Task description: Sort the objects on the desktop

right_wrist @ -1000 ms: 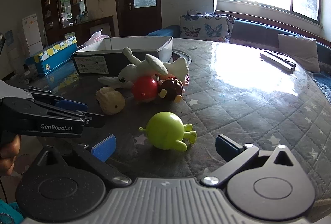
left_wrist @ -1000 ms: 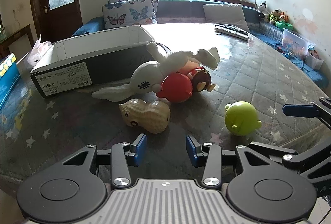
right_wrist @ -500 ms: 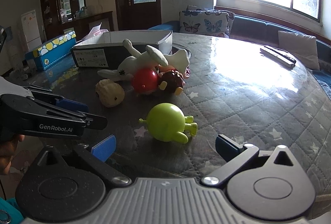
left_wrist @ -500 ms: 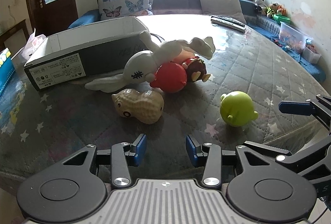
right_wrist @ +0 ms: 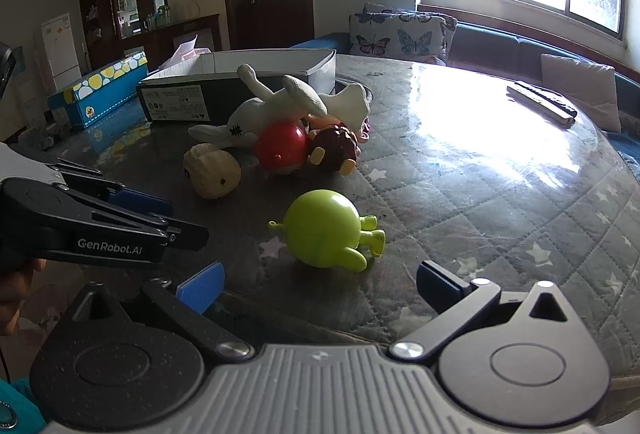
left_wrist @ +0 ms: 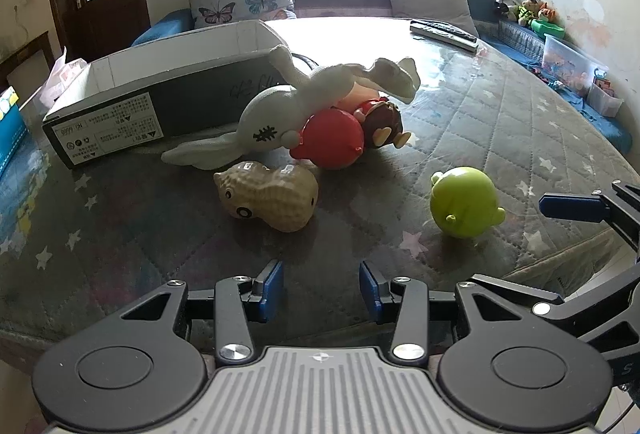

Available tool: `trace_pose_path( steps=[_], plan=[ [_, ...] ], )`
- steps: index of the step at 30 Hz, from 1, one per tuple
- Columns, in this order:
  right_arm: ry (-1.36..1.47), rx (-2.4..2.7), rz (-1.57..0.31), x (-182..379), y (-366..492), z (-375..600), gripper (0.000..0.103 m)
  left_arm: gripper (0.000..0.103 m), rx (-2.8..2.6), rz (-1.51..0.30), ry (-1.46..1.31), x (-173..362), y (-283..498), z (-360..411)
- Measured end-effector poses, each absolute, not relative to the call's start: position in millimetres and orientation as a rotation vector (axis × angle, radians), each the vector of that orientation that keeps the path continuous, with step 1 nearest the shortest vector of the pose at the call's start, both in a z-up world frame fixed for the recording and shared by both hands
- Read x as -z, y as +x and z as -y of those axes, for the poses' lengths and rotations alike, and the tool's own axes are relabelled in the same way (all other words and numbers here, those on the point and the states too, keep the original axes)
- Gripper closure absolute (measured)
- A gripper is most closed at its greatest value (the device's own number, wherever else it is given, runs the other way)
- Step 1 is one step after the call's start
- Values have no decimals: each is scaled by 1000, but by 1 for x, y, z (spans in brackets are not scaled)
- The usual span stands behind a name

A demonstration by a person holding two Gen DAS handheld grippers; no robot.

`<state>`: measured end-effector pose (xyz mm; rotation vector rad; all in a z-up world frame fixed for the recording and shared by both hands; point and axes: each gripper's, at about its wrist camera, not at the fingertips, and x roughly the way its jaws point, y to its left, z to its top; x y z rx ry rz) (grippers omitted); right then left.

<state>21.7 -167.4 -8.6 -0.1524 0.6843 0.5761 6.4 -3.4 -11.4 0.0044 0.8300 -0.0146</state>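
Left tongs [left_wrist: 320, 284] parted at a moderate gap with nothing between the blue pads, low at the near edge of the quilted grey star-patterned surface [left_wrist: 500, 113]. Aimed toward the tan peanut-shaped toy with cartoon eyes [left_wrist: 268, 195], lying on its side just ahead and well clear of the pads. Right tongs [right_wrist: 318, 284] spread wide and empty, with the round lime-green plastic figure with small limbs [right_wrist: 328, 230] lying just ahead of the gap, nearer the middle than either pad, touching neither.

Behind the peanut toy, a small heap: a white plush rabbit with long ears [left_wrist: 304, 105] sprawled across a glossy red round toy [left_wrist: 330, 143] and a dark brown round toy with tan feet [left_wrist: 384, 123] — all three in contact, a bit of orange-pink showing beneath, too hidden to identify. Rabbit's ear reaching toward the long open cardboard box, black outside and white inside [left_wrist: 160, 93], which stands behind the heap at the left; inside of the box not fully visible from either view.

Green figure apart from the heap, to the right of the peanut toy in the left wrist view, resting alone on the surface.

Farther back, a pair of dark remote controls [right_wrist: 542, 101] near the far right edge in bright window glare. Off the surface to the left, a blue carton with yellow and white spots [right_wrist: 100, 89]. Butterfly-print cushion [right_wrist: 400, 35] on the blue sofa beyond.
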Motion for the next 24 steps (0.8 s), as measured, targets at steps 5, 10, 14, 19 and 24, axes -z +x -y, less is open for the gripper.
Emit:
trace_pose_path(
  steps=[5, 10, 14, 19, 24],
  plan=[
    [-154, -580, -689, 10, 23, 166, 0, 59, 24, -832, 7, 11, 7, 4],
    [-152, -584, -692, 10, 25, 166, 0, 58, 28, -834, 10, 10, 9, 6],
    [-152, -586, -695, 10, 26, 166, 0, 58, 32, -838, 12, 11, 10, 6],
    [-152, -587, -701, 11, 28, 165, 0, 58, 37, -847, 16, 13, 12, 7],
    [-150, -589, -706, 12, 30, 164, 0, 59, 43, -851, 13, 14, 14, 6]
  ],
)
